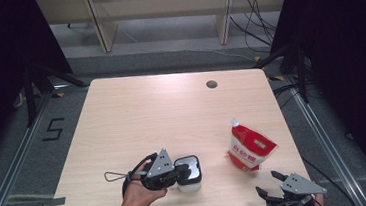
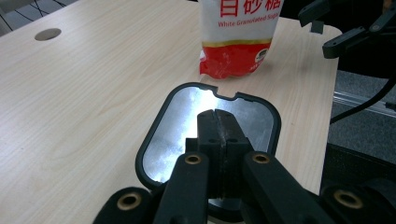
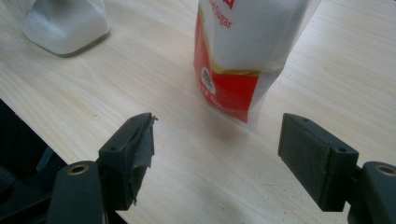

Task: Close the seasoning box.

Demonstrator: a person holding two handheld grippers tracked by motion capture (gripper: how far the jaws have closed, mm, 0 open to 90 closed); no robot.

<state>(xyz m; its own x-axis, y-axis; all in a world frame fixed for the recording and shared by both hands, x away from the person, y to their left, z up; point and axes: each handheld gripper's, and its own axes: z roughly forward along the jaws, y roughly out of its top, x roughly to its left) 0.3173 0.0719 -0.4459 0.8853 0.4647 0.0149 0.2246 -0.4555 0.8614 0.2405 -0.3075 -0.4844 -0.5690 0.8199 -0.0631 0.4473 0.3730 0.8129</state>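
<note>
A pale wooden table [image 1: 172, 114] stands on a grey floor. At the near left, the left gripper [image 1: 181, 171] hangs over the lidded container [image 1: 189, 172], jaws pressed together. To the right stands the sugar pouch [image 1: 249, 148], its English label legible from the left gripper view. The right gripper [image 1: 268, 185] gapes wide, empty, before it.

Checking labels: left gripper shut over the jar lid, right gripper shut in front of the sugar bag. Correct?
Not quite. The right gripper is open: the right gripper view shows its jaws wide apart, the sugar bag beyond them. The left gripper is shut over the jar lid, as stated.
</note>
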